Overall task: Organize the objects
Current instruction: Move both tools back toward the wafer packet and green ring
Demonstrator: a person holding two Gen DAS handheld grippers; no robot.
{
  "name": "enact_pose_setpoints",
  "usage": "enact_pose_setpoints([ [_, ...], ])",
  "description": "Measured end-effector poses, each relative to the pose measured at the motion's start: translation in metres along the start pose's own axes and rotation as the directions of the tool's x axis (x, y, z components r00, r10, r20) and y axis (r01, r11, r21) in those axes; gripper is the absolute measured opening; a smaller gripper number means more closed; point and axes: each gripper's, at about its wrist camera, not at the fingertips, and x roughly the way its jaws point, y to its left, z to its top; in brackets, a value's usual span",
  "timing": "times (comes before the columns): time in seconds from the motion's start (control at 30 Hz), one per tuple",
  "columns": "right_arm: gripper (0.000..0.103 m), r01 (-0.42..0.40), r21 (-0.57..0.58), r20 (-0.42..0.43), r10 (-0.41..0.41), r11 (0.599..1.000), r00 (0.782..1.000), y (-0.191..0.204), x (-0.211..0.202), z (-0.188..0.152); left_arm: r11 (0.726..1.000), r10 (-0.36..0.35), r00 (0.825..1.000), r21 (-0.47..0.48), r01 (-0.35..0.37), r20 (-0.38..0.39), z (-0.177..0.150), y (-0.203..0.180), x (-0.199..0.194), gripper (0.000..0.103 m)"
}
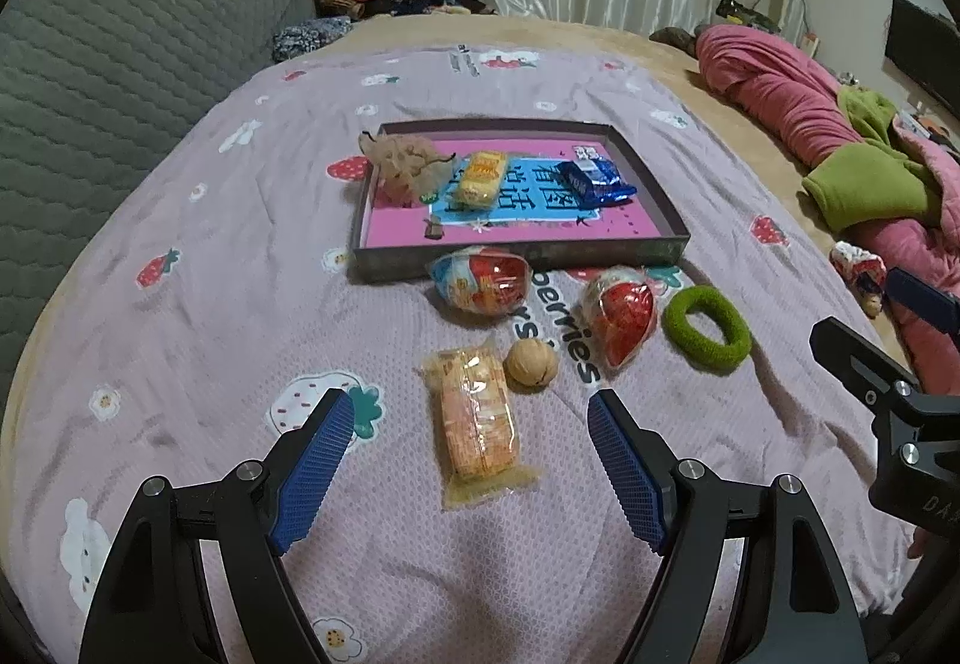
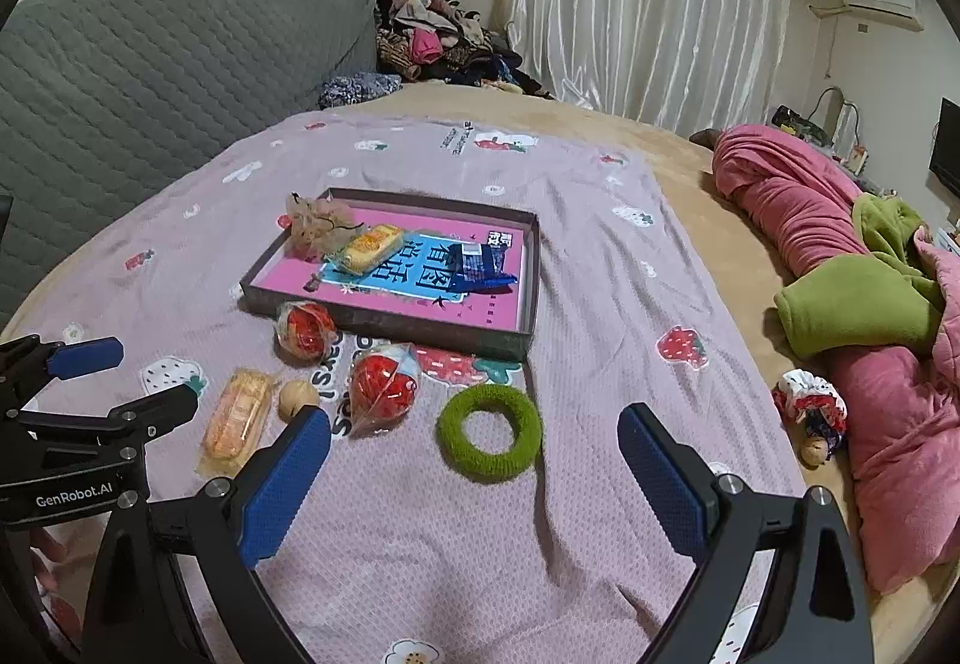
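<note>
Orange and crinkly, the wrapped cracker pack (image 1: 477, 427) lies on the pink strawberry-print blanket (image 1: 180, 340), short of the near wall of the shallow tray (image 1: 516, 263) and toward the blanket's near edge. Its long axis runs roughly from the near edge toward the tray, almost in line with the way the left gripper (image 1: 471, 412) points, so the two blue pads would meet its long sides if they came down as they stand. In the left wrist view the pack sits between the pads and a little ahead of them, closer to the left pad than the right, with nothing touching it; the jaws are spread wide and hold nothing. The walnut (image 1: 531, 362) rests just beside the pack's far right corner, near enough that the right pad could nudge it. The right gripper (image 2: 474, 445) is likewise spread and empty, and the green hair tie (image 2: 489, 433) lies flat on the blanket between its pads, just ahead of them. Each hand therefore seems lined up on its own item, the left hand being the nearer one to the pack. Two red snack bags (image 1: 483, 280) lie between these things and the tray, which already holds a yellow pack (image 1: 480, 178), a blue packet (image 1: 594, 181) and a beige scrunchie (image 1: 405, 163).
</note>
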Motion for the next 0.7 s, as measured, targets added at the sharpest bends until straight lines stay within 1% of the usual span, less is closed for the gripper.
enact_pose_setpoints([
  [0.47,0.097,0.011,-0.016,-0.068,-0.012,1.000,0.998,0.001,0.027,-0.010,1.000,-0.001,0.998,0.002,0.001,-0.060,-0.011,0.000,0.030,0.081],
  [0.7,0.097,0.017,-0.017,-0.112,-0.019,1.000,0.994,-0.002,0.048,-0.017,1.000,0.003,0.996,-0.001,-0.003,-0.093,-0.017,0.002,0.048,0.081],
])
